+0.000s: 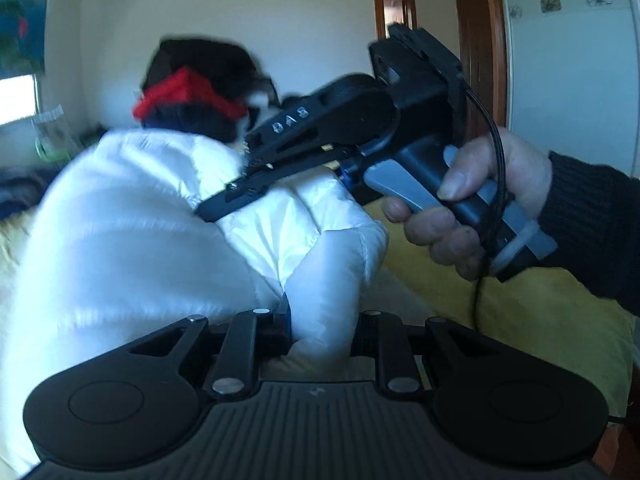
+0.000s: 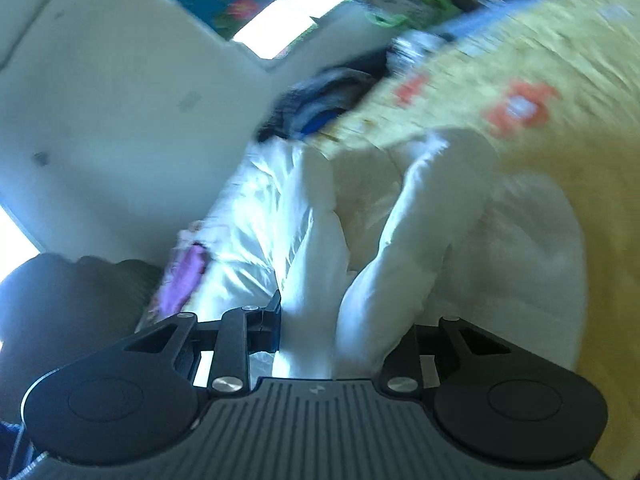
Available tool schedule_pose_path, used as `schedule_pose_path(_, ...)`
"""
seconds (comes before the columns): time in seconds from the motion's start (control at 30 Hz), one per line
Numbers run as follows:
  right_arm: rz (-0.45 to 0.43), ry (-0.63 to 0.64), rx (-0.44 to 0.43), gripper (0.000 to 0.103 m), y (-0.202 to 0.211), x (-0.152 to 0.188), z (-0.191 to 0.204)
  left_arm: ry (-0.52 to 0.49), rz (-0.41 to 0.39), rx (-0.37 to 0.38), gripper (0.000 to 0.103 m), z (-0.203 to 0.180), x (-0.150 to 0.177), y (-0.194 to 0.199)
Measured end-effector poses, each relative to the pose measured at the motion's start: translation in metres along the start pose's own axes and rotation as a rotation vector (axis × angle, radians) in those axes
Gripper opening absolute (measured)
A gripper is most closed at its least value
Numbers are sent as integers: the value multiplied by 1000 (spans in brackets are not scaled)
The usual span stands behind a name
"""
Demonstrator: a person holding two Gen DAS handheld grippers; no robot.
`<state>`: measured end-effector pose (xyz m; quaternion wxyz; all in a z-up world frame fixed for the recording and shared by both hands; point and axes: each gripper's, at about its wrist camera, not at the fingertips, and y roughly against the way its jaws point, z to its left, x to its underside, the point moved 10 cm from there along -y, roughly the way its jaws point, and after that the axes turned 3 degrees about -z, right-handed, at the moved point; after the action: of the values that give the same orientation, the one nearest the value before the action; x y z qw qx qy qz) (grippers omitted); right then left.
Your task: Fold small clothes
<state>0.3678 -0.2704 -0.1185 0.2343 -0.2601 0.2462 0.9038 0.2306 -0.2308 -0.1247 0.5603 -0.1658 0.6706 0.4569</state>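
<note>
A small white puffer jacket [image 1: 132,216] hangs lifted in front of me, bulky and shiny. My left gripper [image 1: 320,328] is shut on a fold of it at the bottom of the left wrist view. My right gripper [image 1: 240,176] shows there too, held in a hand, its fingers closed on the jacket's upper edge. In the right wrist view the right gripper [image 2: 340,332] is shut on the white jacket [image 2: 304,216], which bunches between its fingers. A purple patch [image 2: 180,280] shows at the jacket's left side.
A yellow bedspread [image 1: 532,320] lies under the jacket; it shows with red flowers in the right wrist view [image 2: 560,120]. A pile of dark and red clothes [image 1: 192,84] lies behind. A wooden door frame [image 1: 476,40] stands at the right. A window [image 2: 296,12] is in the wall.
</note>
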Motion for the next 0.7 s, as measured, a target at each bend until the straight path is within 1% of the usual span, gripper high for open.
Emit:
schedule_pose_path(0.03, 1, -36, 16, 31, -1, 5, -15, 10, 14, 10, 21, 0, 4, -5)
schedule_pose_path(0.07, 0, -62, 18, 33, -1, 10, -25, 17, 24, 17, 21, 1, 6, -9)
schedule_pose_path(0.13, -20, -90, 14, 32, -1, 18, -38, 44, 43, 30, 21, 4, 9, -15)
schedule_pose_path(0.3, -43, -102, 36, 33, -10, 21, -43, 103, 61, 46, 21, 20, 6, -23)
schedule_pose_path(0.33, -47, -118, 30, 37, -8, 23, -44, 111, 62, 50, 21, 22, 4, -21)
schedule_pose_path(0.37, -50, -148, 15, 40, -6, 24, -44, 123, 62, 53, 21, 14, 3, -13)
schedule_pose_path(0.4, -52, -200, -4, 47, -2, 23, -45, 136, 61, 63, 22, 16, 2, -10)
schedule_pose_path(0.43, -57, -257, -26, 58, 5, 21, -45, 144, 55, 82, 24, 19, -2, -2)
schedule_pose_path(0.47, -78, -333, -61, 65, 15, 18, -47, 150, 50, 104, 25, 24, -8, 4)
schedule_pose_path(0.5, -107, -379, -79, 80, 24, 15, -49, 161, 47, 125, 27, 28, -11, 15)
schedule_pose_path(0.53, -149, -408, -81, 91, 35, 10, -51, 181, 42, 148, 30, 35, -14, 26)
schedule_pose_path(0.57, -203, -422, -72, 96, 49, 4, -53, 208, 36, 169, 33, 42, -16, 35)
schedule_pose_path(0.6, -262, -424, -50, 100, 64, -3, -54, 242, 28, 182, 42, 52, -18, 45)
schedule_pose_path(0.63, -316, -419, -20, 99, 78, -9, -56, 275, 16, 178, 56, 64, -22, 55)
schedule_pose_path(0.67, -379, -407, 12, 99, 94, -18, -56, 309, -6, 162, 61, 76, -27, 63)
schedule_pose_path(0.7, -421, -397, 27, 99, 103, -25, -54, 344, -33, 148, 63, 89, -32, 71)
